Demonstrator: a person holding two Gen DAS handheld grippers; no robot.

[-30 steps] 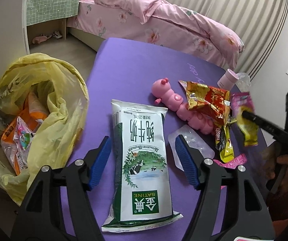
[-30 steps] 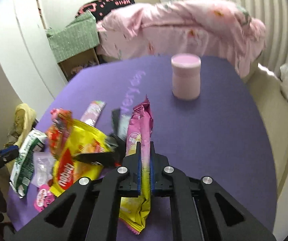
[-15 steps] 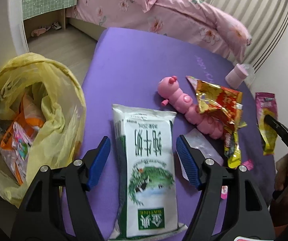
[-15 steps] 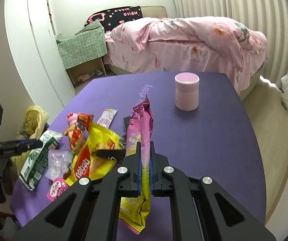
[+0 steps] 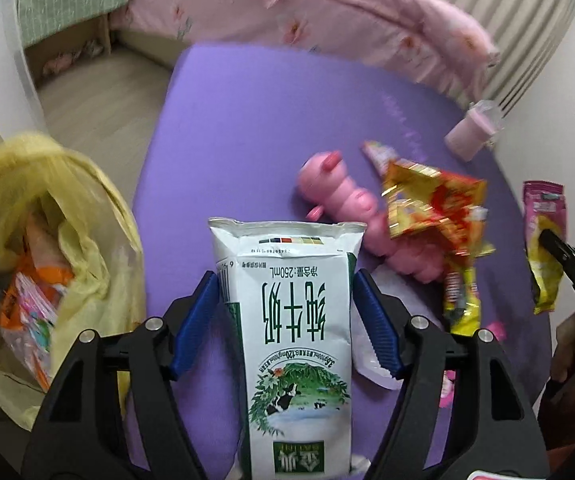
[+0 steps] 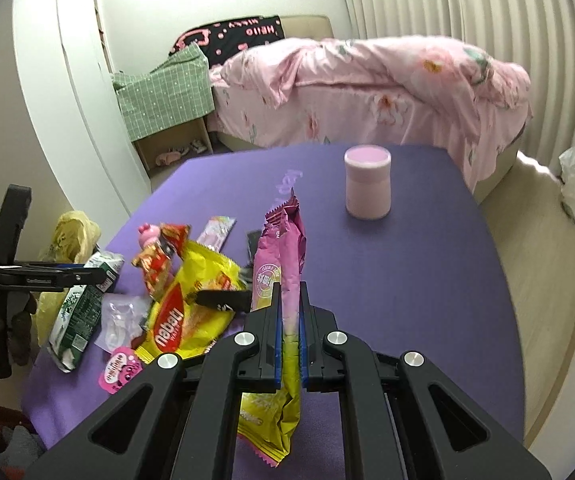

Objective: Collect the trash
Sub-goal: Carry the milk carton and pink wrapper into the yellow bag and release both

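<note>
Pinching a pink-and-yellow wrapper (image 6: pixel 283 280) between fully closed jaws, the right claw (image 6: pixel 289 344) holds it upright above the purple surface (image 6: pixel 407 280), the wrapper's lower end hanging below the fingers. The left claw (image 5: pixel 287 316) stands wide, its blue pads (image 5: pixel 195 320) flanking a white-and-green milk pouch (image 5: pixel 291 320) that lies flat on the surface; the pads sit right at the pouch's edges, and whether they press it I cannot tell. Just right of the pouch lies a clear plastic piece (image 5: pixel 371 356), and beyond it a pink caterpillar toy (image 5: pixel 343 196) touched by a red-and-gold foil wrapper (image 5: pixel 431 204). From the right wrist view, a yellow snack bag (image 6: pixel 191 300) lies beside these, with a small round pink lid (image 6: pixel 119 368) near the surface's front edge. A pink cup (image 6: pixel 367 182) stands upright, well apart, toward the far side. Off the left edge of the surface, a yellow trash bag (image 5: pixel 87 248) gapes with wrappers inside. A bed with a pink quilt (image 6: pixel 387 92) is behind.
</note>
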